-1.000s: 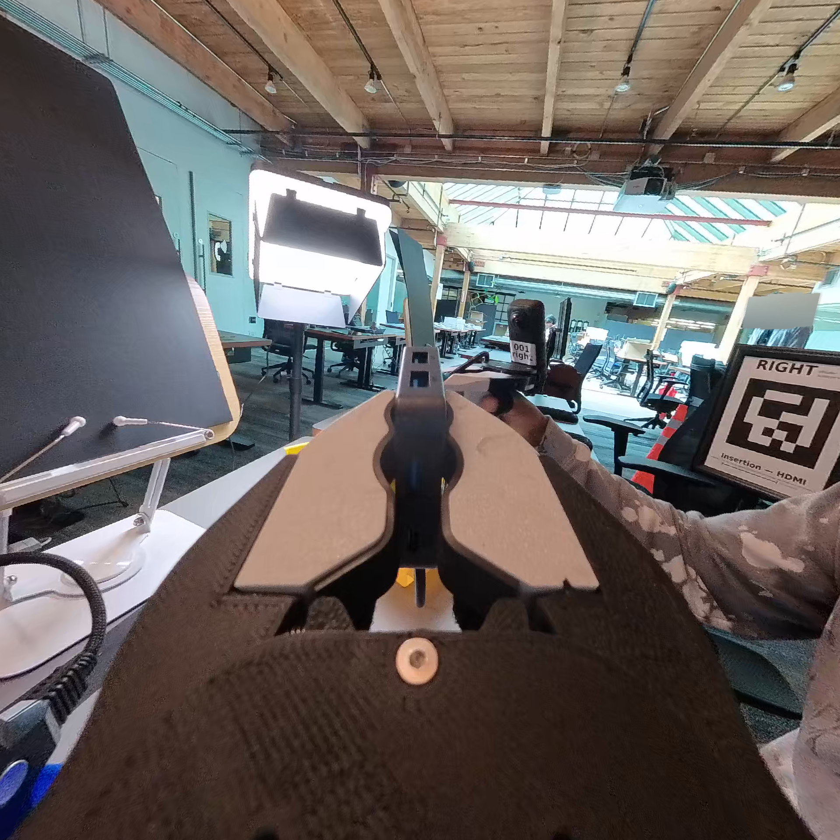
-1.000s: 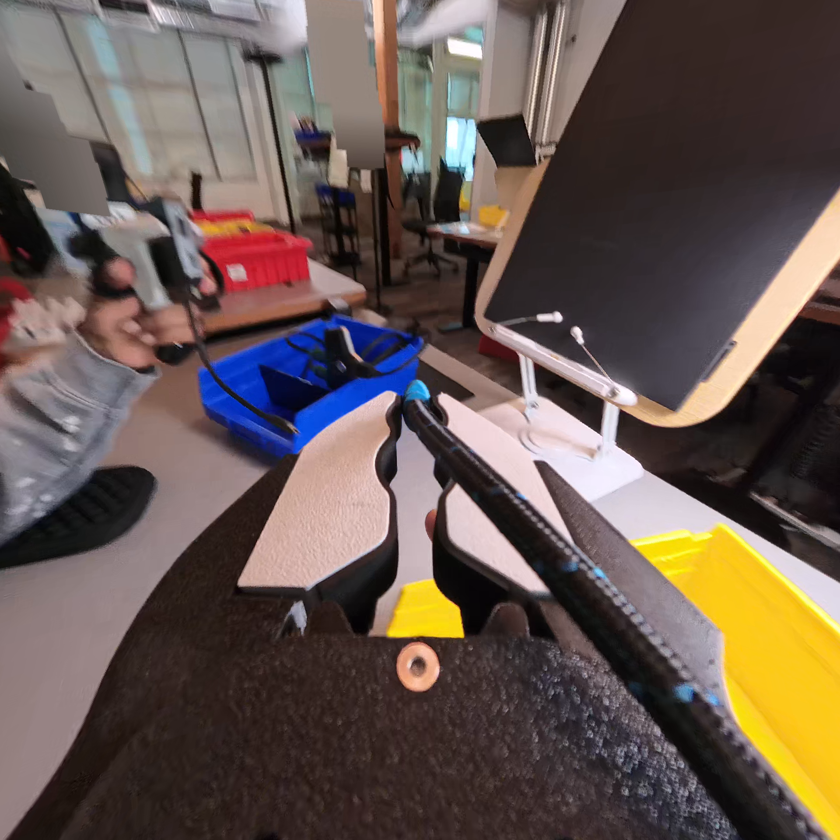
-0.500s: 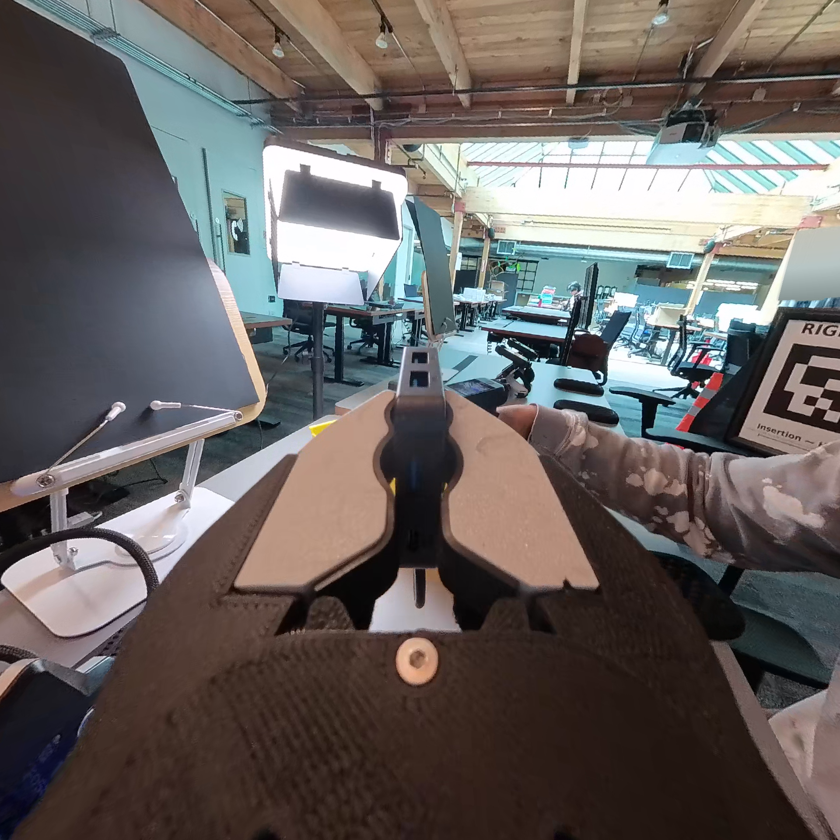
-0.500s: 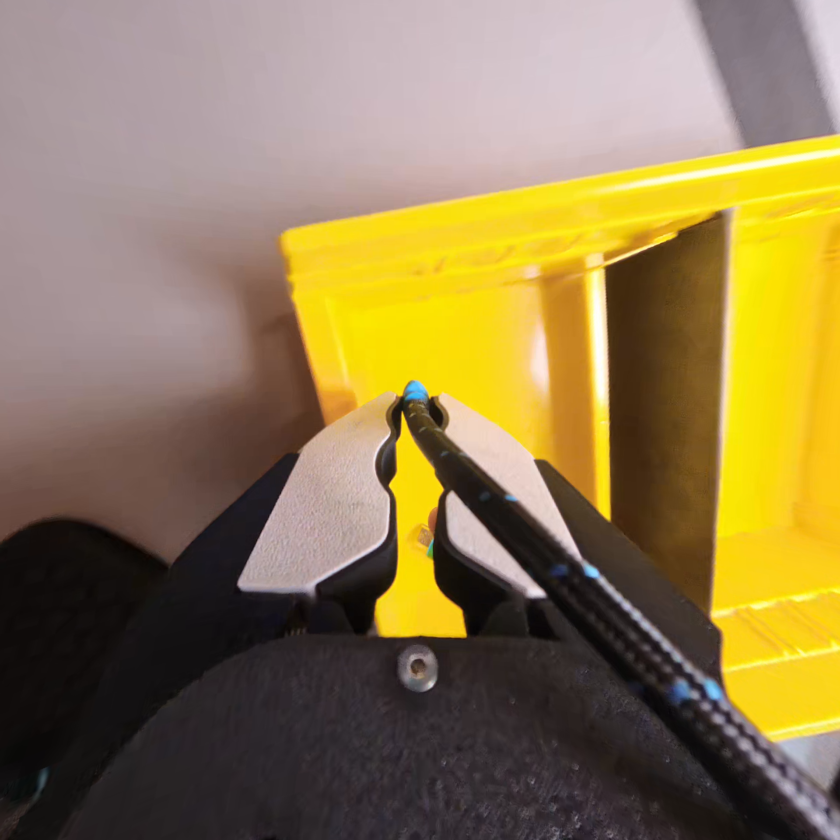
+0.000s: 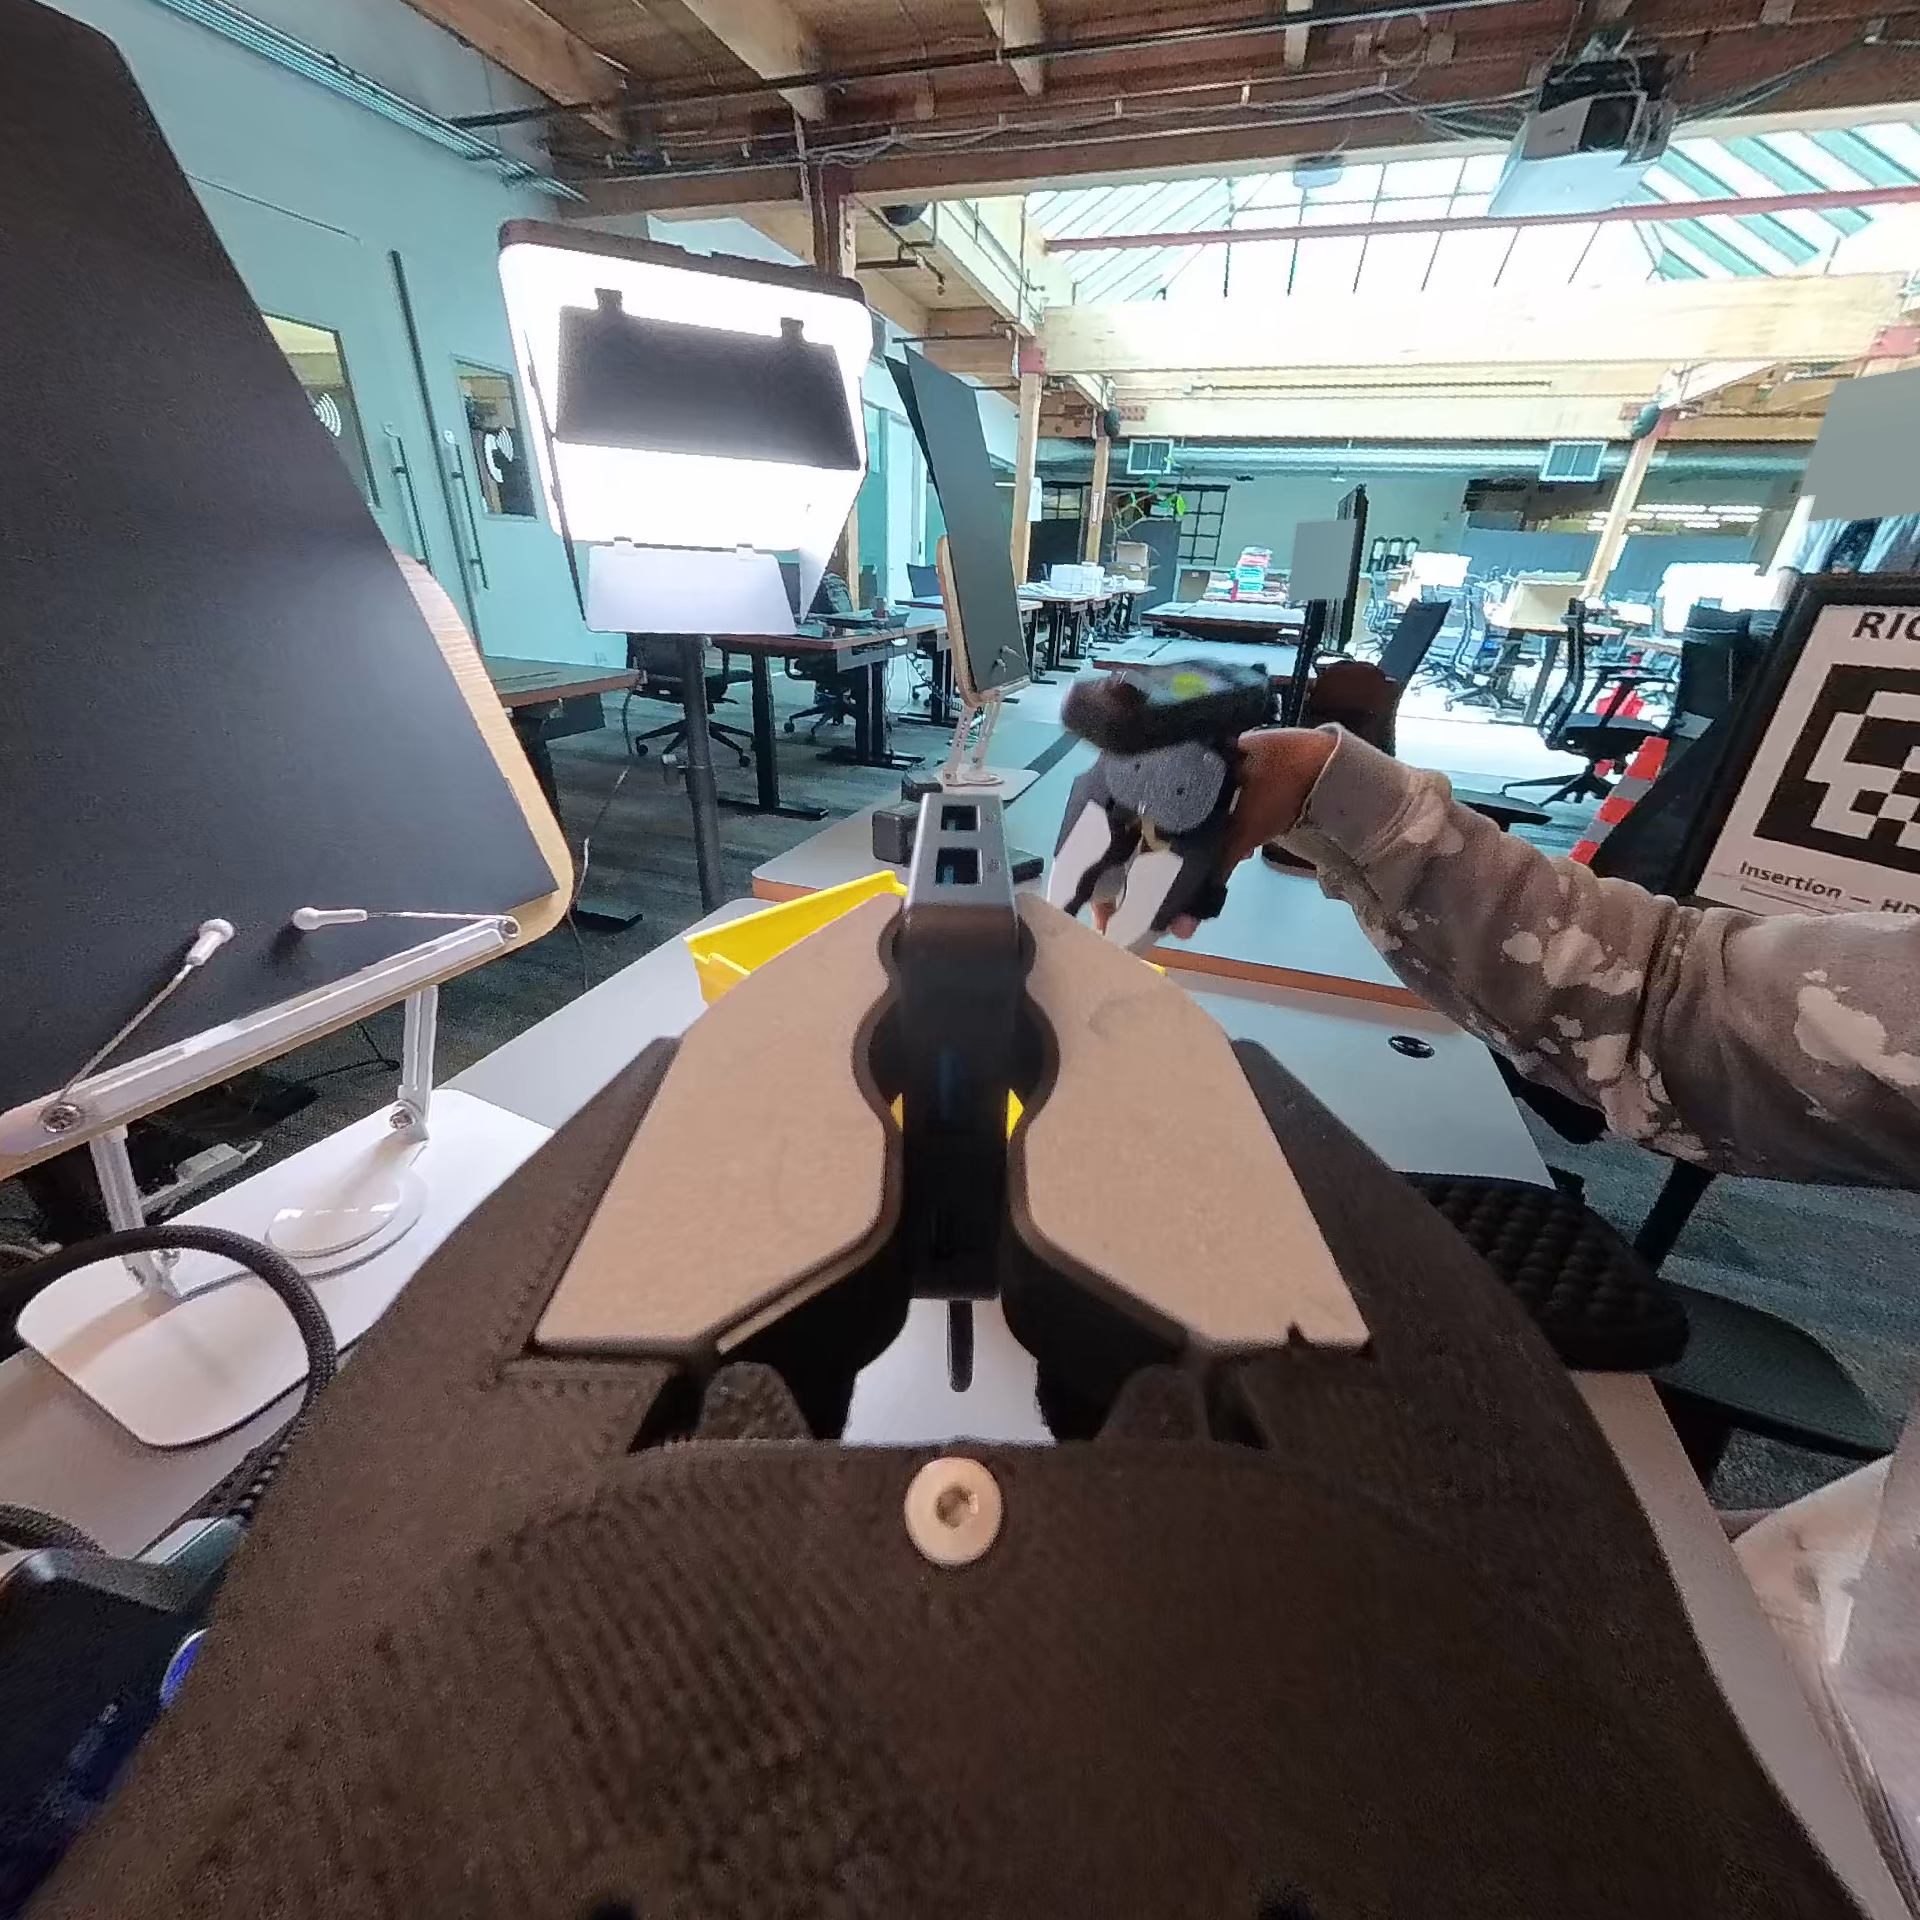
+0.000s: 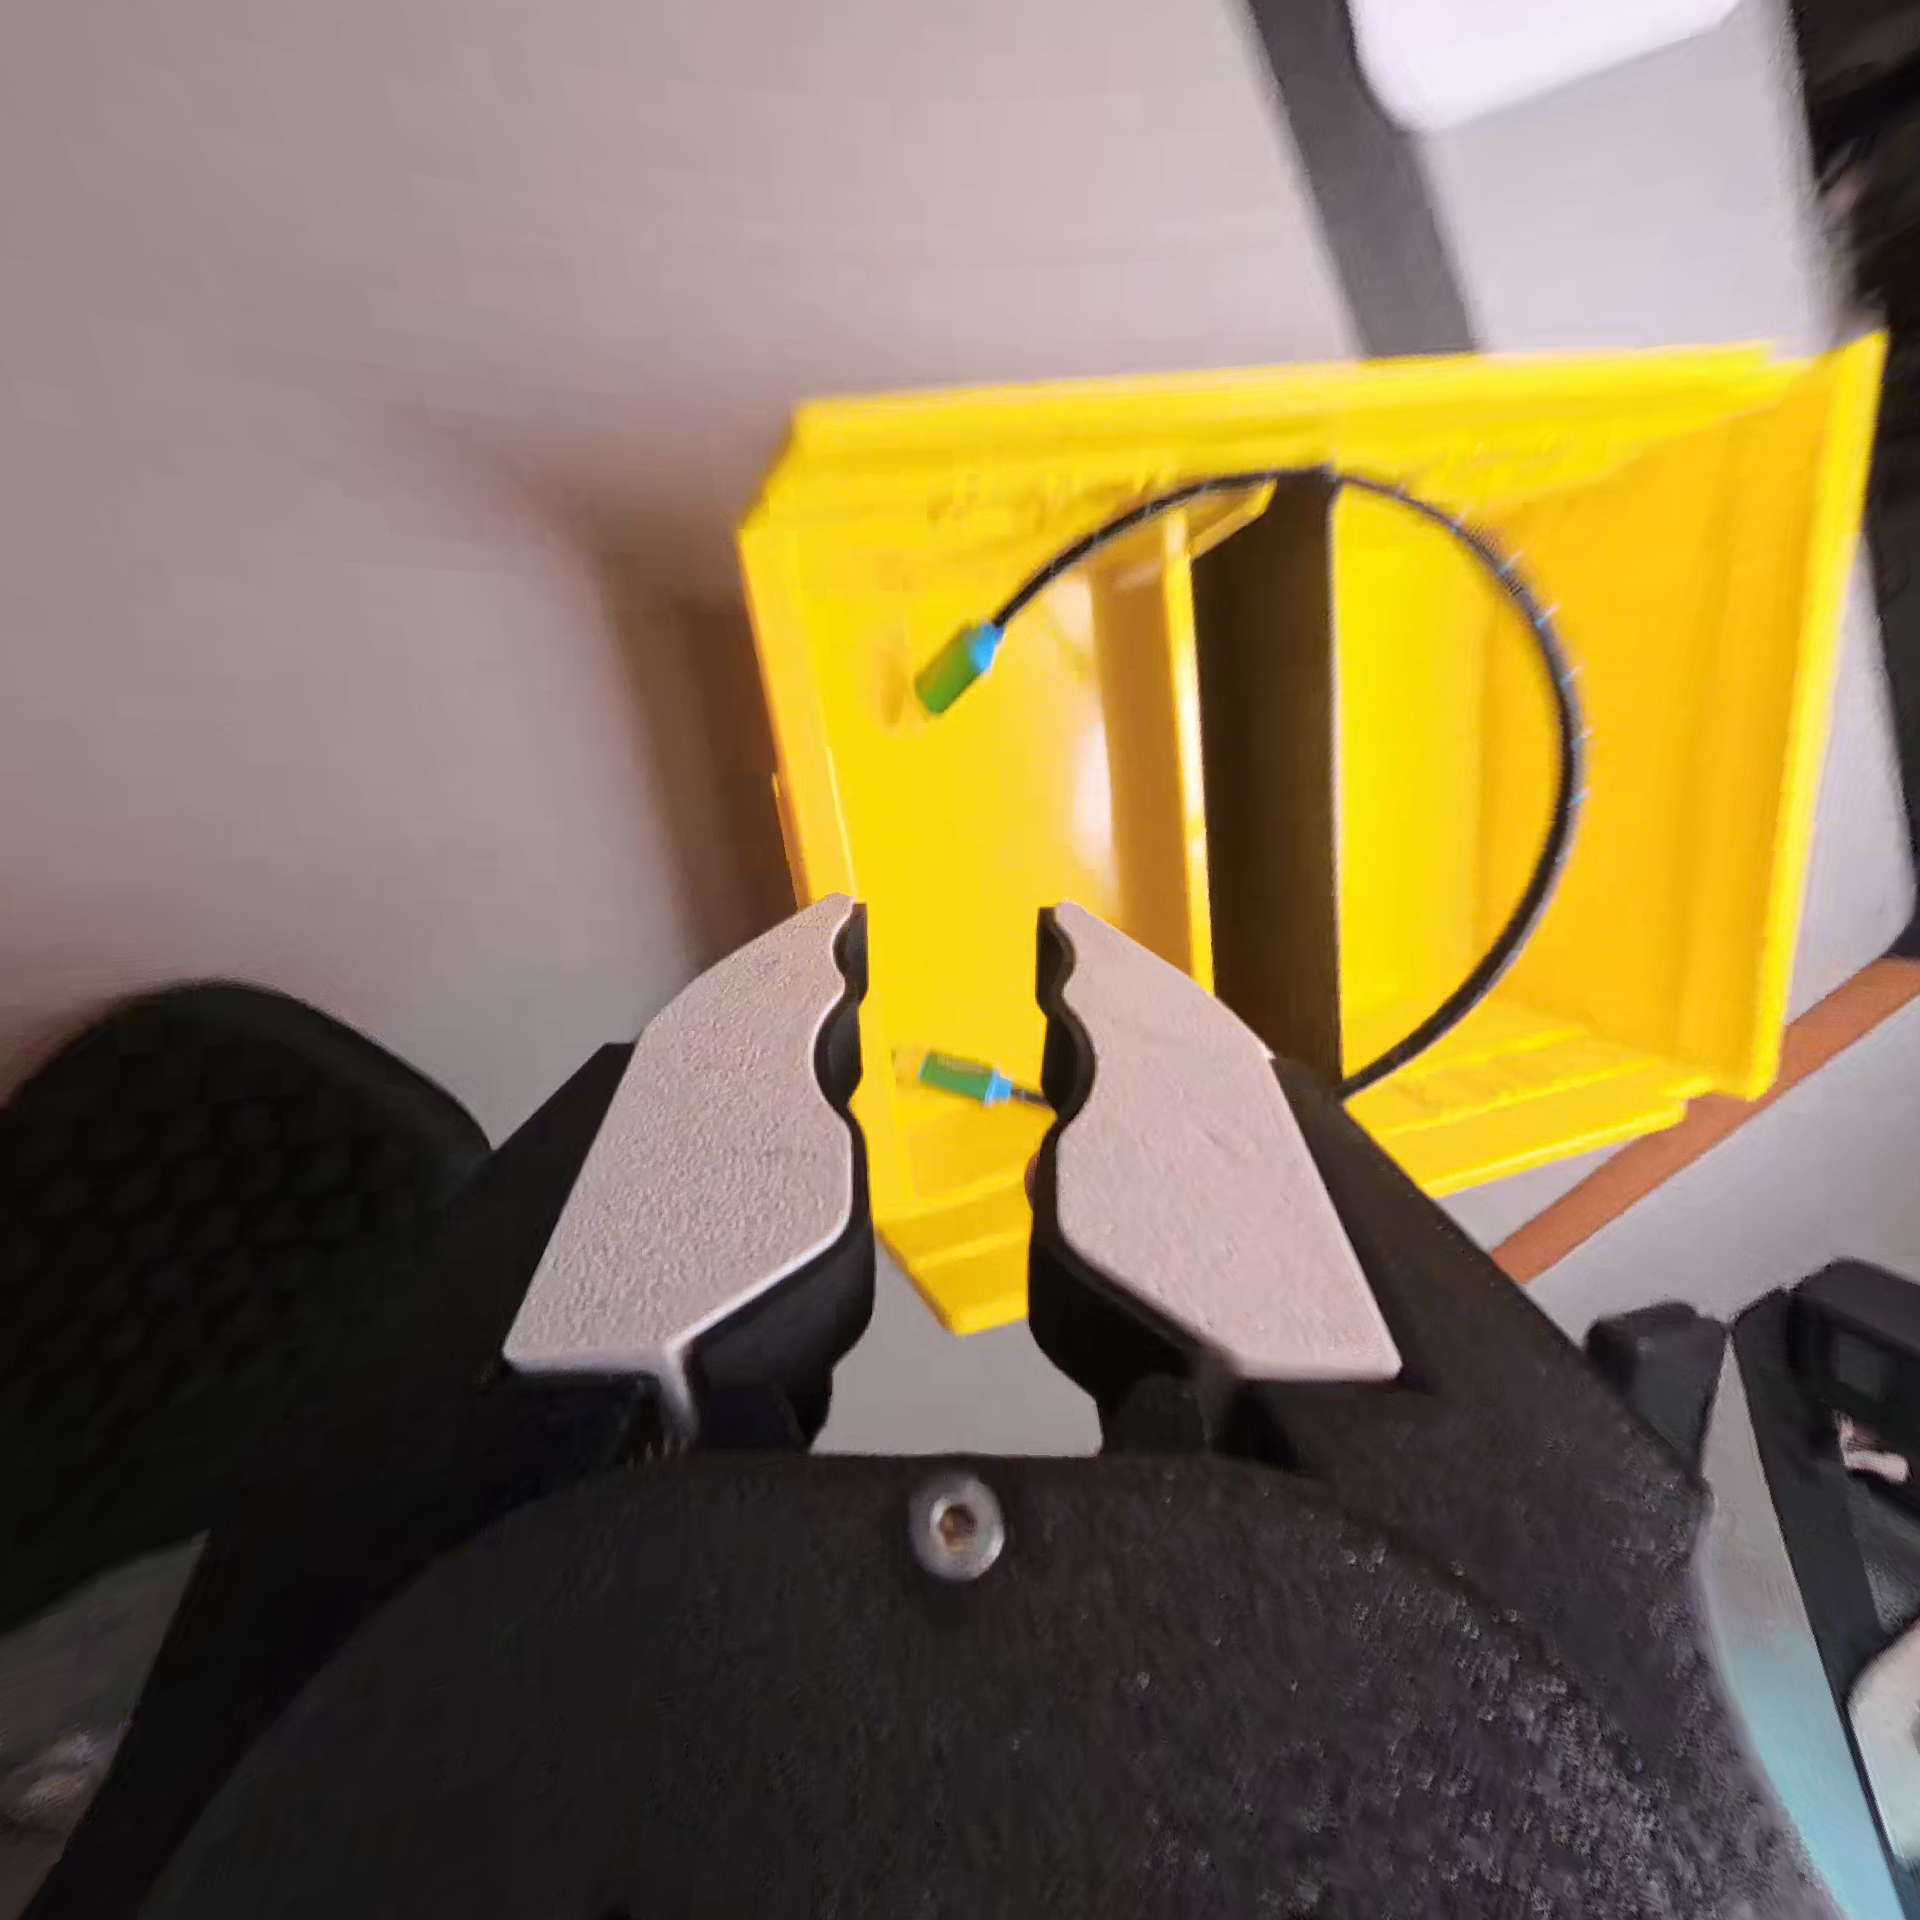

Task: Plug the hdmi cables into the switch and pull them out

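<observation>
My left gripper [image 5: 956,920] is shut on a dark grey HDMI switch [image 5: 958,862], which stands up between the pads with two ports facing me. My right gripper [image 6: 948,920] is open and empty, pointing down over a yellow bin [image 6: 1039,426]. A black braided HDMI cable [image 6: 1558,665] lies looped in the bin, its two green-and-blue plugs [image 6: 956,665] at the bin's left side. In the left wrist view the right gripper [image 5: 1117,894] hangs blurred above the yellow bin [image 5: 769,935], beyond the switch.
A black panel [image 5: 208,623] on a white stand [image 5: 260,1029] sits at the left, with another braided cable [image 5: 301,1320] beside it. A bright light panel [image 5: 686,436] stands behind. A marker board [image 5: 1849,769] and the person's sleeve [image 5: 1558,987] are at the right. A black divider [image 6: 1262,779] splits the bin.
My right gripper swung down over the yellow bin, opened and let go of the cable, which now lies in the bin. My left gripper still holds the switch.
</observation>
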`<state>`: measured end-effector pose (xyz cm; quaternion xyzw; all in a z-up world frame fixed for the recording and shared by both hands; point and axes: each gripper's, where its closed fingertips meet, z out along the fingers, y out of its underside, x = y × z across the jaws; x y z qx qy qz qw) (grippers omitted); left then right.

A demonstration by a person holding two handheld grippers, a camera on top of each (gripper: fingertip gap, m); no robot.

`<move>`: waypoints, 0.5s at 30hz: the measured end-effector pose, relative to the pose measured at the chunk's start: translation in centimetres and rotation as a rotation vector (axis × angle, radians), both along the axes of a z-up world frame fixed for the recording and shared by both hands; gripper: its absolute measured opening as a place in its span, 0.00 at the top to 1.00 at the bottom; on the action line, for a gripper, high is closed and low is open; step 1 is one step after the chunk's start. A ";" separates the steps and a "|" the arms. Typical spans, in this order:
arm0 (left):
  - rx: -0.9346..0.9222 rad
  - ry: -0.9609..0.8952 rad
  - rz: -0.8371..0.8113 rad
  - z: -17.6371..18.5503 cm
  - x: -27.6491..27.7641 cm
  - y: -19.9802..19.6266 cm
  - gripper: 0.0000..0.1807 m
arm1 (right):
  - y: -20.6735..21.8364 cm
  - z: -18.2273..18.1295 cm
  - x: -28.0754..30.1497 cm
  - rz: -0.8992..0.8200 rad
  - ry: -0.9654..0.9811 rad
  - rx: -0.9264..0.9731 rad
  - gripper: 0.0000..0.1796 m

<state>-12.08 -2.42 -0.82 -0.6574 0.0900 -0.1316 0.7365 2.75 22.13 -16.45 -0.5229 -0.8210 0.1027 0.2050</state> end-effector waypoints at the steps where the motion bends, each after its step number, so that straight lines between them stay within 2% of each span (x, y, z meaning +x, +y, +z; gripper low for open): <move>1: -0.005 0.005 -0.006 -0.1 0.2 0.1 0.92 | -1.2 1.7 -1.0 0.025 0.111 -0.038 0.83; 4: -0.035 0.023 -0.038 -0.7 1.2 0.7 0.92 | -5.7 6.5 -3.7 0.120 0.408 -0.145 0.84; 7: -0.105 0.062 -0.092 -2.0 2.6 1.4 0.92 | -10.3 9.2 -5.5 0.217 0.576 -0.244 0.84; 11: -0.207 0.163 -0.154 -4.3 4.7 2.4 0.92 | -16.5 10.7 -6.8 0.386 0.678 -0.415 0.85; 15: -0.278 0.254 -0.187 -6.2 6.1 3.2 0.92 | -19.9 11.2 -7.5 0.497 0.720 -0.566 0.86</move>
